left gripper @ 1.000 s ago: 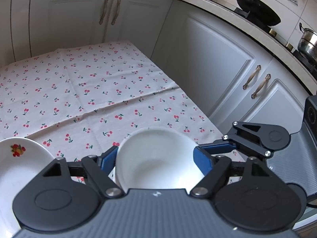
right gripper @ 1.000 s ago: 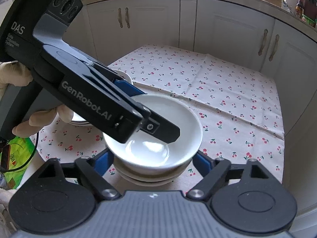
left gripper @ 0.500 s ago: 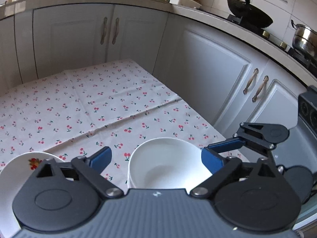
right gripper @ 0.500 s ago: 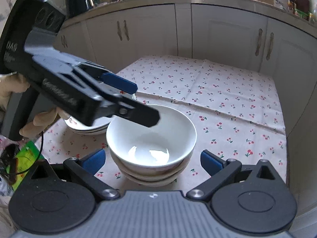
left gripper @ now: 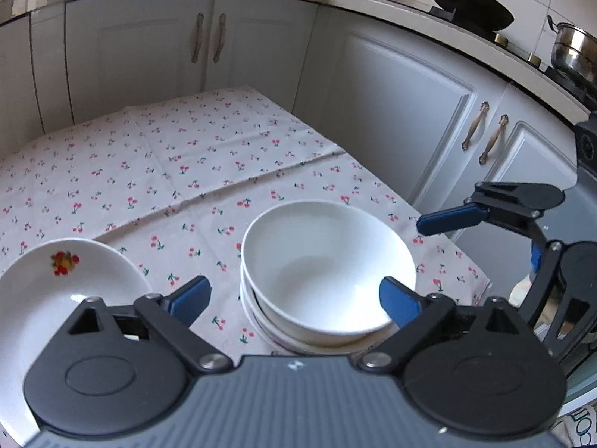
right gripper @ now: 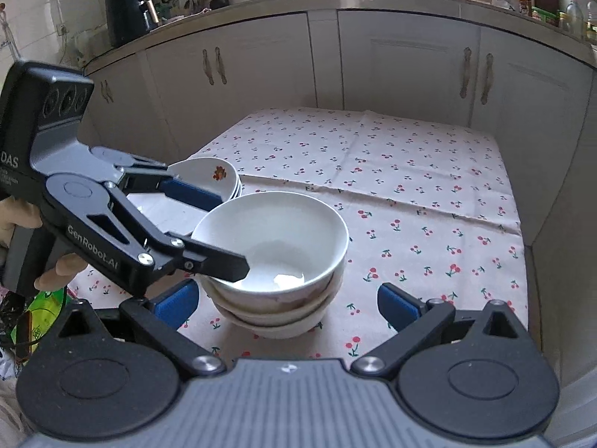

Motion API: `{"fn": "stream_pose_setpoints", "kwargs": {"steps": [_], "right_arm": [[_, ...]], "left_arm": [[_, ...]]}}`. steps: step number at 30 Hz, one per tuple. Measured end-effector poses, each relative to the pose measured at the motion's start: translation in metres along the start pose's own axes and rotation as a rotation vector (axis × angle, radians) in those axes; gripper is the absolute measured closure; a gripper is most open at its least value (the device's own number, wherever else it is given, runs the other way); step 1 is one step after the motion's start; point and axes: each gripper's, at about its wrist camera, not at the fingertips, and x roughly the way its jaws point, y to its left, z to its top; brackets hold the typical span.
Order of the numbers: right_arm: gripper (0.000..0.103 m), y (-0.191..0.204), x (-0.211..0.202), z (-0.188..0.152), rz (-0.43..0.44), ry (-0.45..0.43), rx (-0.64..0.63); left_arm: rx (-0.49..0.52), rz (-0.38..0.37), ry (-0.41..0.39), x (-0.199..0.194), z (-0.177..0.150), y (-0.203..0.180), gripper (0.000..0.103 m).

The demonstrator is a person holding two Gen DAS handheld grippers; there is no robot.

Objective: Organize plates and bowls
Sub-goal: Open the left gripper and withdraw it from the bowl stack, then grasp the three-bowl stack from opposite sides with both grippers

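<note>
A stack of white bowls (left gripper: pixel 328 272) stands on the cherry-print tablecloth (left gripper: pixel 209 171); it also shows in the right wrist view (right gripper: pixel 276 257). A stack of white plates with a fruit motif (left gripper: pixel 56 291) lies to its left, seen too in the right wrist view (right gripper: pixel 212 177). My left gripper (left gripper: pixel 294 298) is open and empty, just behind and above the bowls; it shows from the side in the right wrist view (right gripper: pixel 220 235). My right gripper (right gripper: pixel 285 304) is open and empty, near the bowls' front; one of its fingers (left gripper: pixel 451 220) shows in the left wrist view.
White kitchen cabinets (right gripper: pixel 406 59) ring the table on the far sides. A black wok (left gripper: pixel 466 11) and a steel pot (left gripper: pixel 574 52) sit on the counter at the right. The cloth's right edge (left gripper: pixel 481 280) lies close to the bowls.
The left gripper has opened, let go of the top bowl onto the stack and drawn back and up. The right gripper has also drawn back a little.
</note>
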Motion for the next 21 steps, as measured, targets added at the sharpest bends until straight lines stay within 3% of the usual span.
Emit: {"fn": "stream_pose_setpoints", "kwargs": {"steps": [5,10,13,17,21], "right_arm": [[0.000,-0.004,-0.006,-0.004,-0.013,-0.005,0.026],[0.000,-0.007,-0.013,-0.010,-0.040,-0.025,0.007],[0.000,-0.011,-0.011,-0.019,-0.010,-0.006,-0.018],[0.000,-0.013,0.004,-0.030,0.009,0.064,-0.056],[0.000,-0.017,0.025,-0.038,-0.007,0.118,-0.079]], "left_arm": [[0.009,0.011,-0.011,-0.005,-0.001,-0.003,0.007],[0.028,0.003,-0.097,-0.030,-0.008,-0.003,0.003],[0.062,-0.003,-0.140,-0.043,-0.020,-0.005,0.001],[0.138,0.006,-0.121,-0.047,-0.036,-0.012,0.001],[0.169,0.009,-0.047,-0.033,-0.044,-0.020,0.001]]}}
